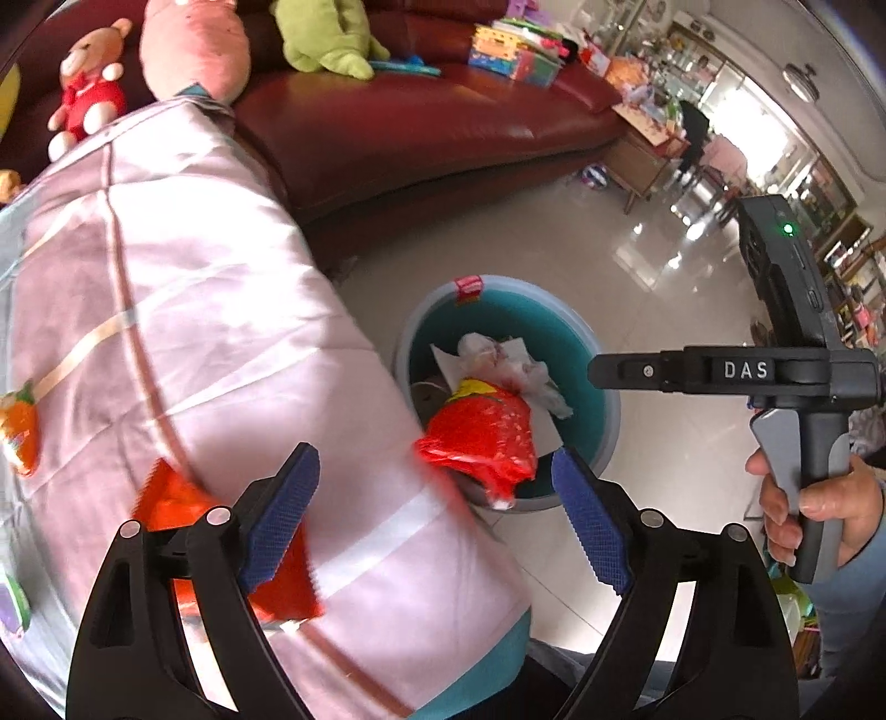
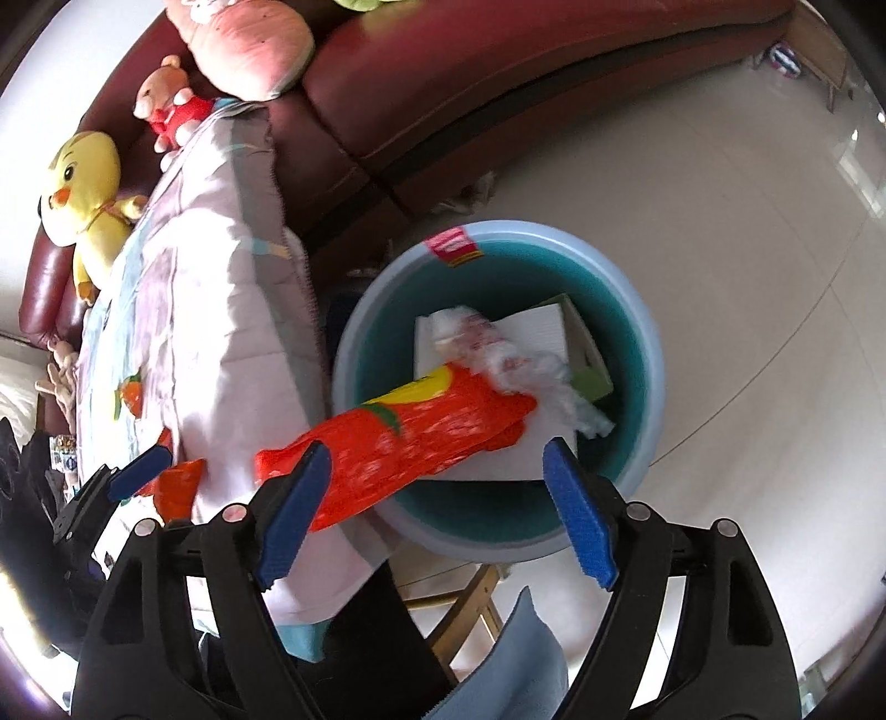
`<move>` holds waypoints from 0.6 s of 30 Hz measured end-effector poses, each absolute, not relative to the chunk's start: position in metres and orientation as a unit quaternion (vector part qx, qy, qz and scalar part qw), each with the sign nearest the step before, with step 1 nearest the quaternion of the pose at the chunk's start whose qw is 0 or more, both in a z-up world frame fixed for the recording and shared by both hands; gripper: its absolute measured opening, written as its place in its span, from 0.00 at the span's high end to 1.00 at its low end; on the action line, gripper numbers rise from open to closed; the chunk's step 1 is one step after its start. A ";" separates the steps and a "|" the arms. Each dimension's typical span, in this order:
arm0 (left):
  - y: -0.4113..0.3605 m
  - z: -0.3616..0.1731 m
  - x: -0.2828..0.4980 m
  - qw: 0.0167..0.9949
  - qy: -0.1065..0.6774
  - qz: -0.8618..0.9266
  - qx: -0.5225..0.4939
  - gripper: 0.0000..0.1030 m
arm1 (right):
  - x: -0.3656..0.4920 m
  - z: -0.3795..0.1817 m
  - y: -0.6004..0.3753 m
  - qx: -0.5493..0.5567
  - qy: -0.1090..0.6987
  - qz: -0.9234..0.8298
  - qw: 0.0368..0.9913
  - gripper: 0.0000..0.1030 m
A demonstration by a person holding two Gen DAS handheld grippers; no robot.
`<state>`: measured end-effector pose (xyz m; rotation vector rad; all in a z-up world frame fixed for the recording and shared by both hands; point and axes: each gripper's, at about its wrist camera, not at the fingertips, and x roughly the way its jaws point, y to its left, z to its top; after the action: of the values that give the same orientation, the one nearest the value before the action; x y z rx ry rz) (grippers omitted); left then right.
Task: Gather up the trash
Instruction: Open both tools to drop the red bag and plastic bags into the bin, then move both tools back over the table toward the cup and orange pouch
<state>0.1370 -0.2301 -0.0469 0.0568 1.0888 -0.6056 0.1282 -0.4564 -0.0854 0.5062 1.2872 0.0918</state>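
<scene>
My left gripper [image 1: 434, 520] has its fingers spread wide with nothing between them, poised over the edge of the pink quilt [image 1: 183, 310], where an orange wrapper [image 1: 183, 498] lies just behind the left finger. My right gripper [image 2: 434, 509] likewise stands open and empty above the round teal bin [image 2: 637, 310] on the tiled floor beside the sofa [image 2: 498, 88]. A red plastic bag [image 2: 421, 437] lies across the bin's near rim, partly inside, atop white paper [image 2: 531, 327] and crumpled tissue [image 2: 498, 360].

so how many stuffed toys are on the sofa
4 in view: a yellow chick at the sofa's end, a red-dressed bear beside it, a pink plush, then a green one. The quilt may hide more.
</scene>
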 end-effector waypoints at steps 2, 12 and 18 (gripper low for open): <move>-0.217 -0.042 0.135 0.818 0.503 -0.278 0.023 0.16 | 0.127 -0.079 -0.444 0.225 0.592 0.050 0.772 0.27; -0.118 -0.028 0.123 0.849 0.480 -0.222 0.005 0.14 | 0.125 -0.052 -0.376 0.181 0.590 0.088 0.782 0.26; -0.056 -0.031 0.122 0.860 0.479 -0.175 -0.015 0.12 | 0.128 -0.044 -0.316 0.137 0.598 0.126 0.779 0.25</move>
<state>0.1225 -0.0556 -0.0309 -0.0321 1.0059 -0.3678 0.1284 -0.3161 -0.0435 0.2960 1.2934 0.2718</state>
